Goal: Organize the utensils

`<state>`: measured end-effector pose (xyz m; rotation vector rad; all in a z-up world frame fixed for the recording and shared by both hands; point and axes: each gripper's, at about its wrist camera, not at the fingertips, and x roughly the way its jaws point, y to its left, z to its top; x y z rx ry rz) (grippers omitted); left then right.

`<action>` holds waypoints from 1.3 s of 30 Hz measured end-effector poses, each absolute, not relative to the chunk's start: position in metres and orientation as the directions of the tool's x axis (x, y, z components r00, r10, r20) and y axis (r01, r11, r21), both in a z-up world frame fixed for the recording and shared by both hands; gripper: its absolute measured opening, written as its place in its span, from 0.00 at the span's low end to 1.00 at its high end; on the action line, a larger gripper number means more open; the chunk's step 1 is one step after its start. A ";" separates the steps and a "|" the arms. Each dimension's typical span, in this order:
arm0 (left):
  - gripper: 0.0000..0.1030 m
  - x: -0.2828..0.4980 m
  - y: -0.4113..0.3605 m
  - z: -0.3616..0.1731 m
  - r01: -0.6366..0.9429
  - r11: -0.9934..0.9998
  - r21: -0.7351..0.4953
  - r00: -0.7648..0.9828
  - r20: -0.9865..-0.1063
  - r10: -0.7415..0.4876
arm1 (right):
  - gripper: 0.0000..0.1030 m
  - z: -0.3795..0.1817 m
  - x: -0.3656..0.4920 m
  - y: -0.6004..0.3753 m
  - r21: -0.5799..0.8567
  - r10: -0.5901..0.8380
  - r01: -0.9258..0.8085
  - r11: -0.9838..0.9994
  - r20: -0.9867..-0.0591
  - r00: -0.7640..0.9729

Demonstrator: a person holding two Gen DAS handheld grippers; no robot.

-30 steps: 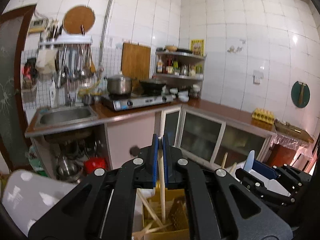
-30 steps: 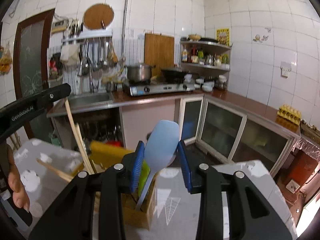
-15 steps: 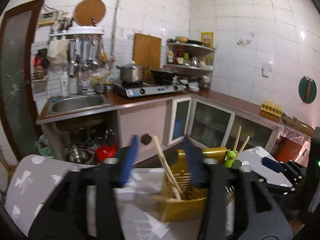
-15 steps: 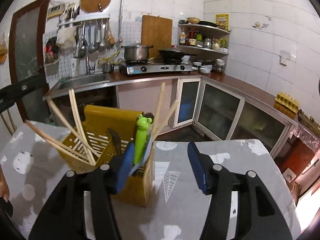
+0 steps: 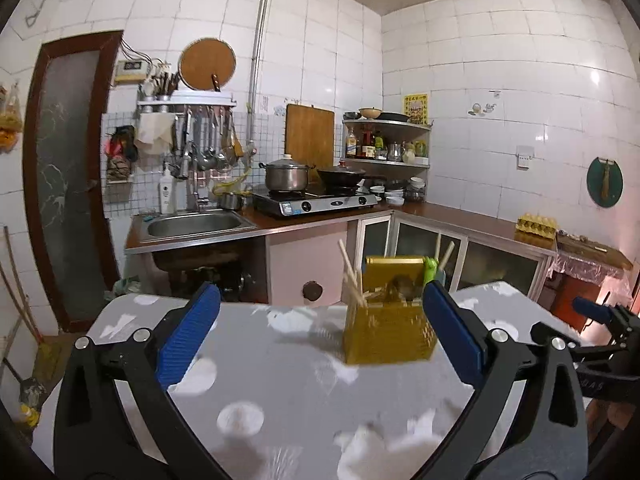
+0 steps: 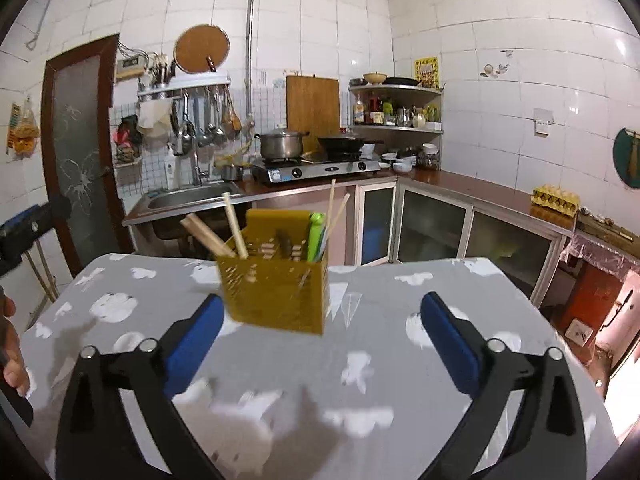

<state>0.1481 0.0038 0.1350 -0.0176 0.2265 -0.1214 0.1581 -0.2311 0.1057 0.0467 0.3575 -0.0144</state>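
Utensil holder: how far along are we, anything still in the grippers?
Done: the yellow utensil holder already has wooden chopsticks and a green frog-topped utensil standing in it. In hand: nothing; the left gripper and right gripper have just been opening and stand wide with nothing between the pads. Left: no loose utensils show on the grey tablecloth, so it looks near finished.

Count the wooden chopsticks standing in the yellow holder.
5 visible: three lean left in the left side of the yellow holder, two thin ones rise at its right. Blur may hide more.
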 end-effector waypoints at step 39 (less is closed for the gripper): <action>0.95 0.030 0.016 0.011 0.040 0.999 -0.022 0.975 -0.219 -0.044 | 0.96 0.006 0.038 -0.207 0.035 -0.051 0.063 0.997 -0.262 0.964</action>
